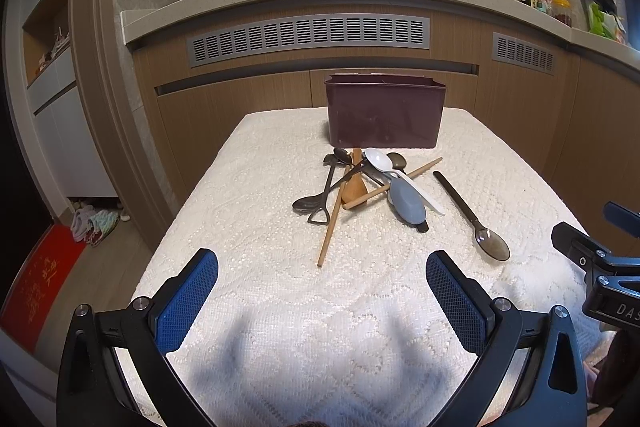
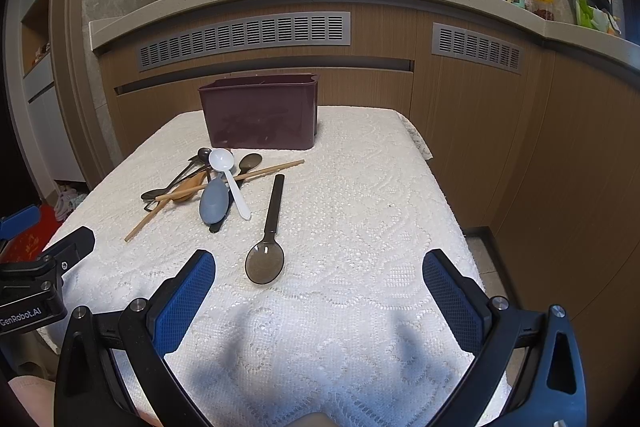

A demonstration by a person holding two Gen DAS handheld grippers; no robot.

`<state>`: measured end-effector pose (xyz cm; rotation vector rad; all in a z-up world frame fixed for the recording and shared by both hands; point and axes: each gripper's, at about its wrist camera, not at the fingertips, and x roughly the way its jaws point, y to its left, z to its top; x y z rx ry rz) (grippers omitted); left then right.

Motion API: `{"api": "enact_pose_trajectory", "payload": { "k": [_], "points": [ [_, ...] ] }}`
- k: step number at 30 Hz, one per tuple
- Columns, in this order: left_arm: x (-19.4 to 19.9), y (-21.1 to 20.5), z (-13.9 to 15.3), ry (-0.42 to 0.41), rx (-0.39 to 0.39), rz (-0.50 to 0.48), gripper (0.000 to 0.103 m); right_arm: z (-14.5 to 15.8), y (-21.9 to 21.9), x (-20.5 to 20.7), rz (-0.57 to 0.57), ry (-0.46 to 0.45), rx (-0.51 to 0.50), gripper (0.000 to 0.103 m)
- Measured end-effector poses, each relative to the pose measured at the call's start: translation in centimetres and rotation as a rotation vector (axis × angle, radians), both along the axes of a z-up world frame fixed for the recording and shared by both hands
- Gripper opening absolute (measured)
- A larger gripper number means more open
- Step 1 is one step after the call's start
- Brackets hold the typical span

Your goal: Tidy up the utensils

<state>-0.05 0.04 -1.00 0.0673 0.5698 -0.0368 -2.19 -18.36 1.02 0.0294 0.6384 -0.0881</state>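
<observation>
Both the left gripper [image 1: 322, 301] and right gripper [image 2: 319, 301] hang spread and empty, nearside of the piled utensils [image 1: 360, 183], ready to load the far maroon plastic bin [image 1: 384, 111].

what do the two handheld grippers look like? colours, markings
Both match: black frames with silver bolts, and blue mesh-textured pads on the fingers. Left gripper reads "GenRobot.AI" on its body, seen from the right wrist view. Right gripper shows partial "DAS" lettering, seen from the left wrist view. No cables visible.
</observation>
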Motion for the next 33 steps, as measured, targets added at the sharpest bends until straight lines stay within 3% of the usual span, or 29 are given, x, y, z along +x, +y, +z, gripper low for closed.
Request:
{"api": "enact_pose_trajectory", "payload": {
  "k": [20,28,33],
  "points": [
    [2.8,0.1,-0.1,0.061,0.015,-0.047,0.103,0.2,0.1,1.6,0.025,0.005,-0.036,0.103],
    [8.3,1.8,1.0,0.081,-0.012,-0.053,0.103,0.1,0.6,6.7,0.072,0.042,-0.094,0.103],
    [12.4,4.6,1.7,0.104,-0.077,-0.012,0.103,-0.6,2.4,11.5,0.187,0.132,-0.095,0.103]
  ]
}}
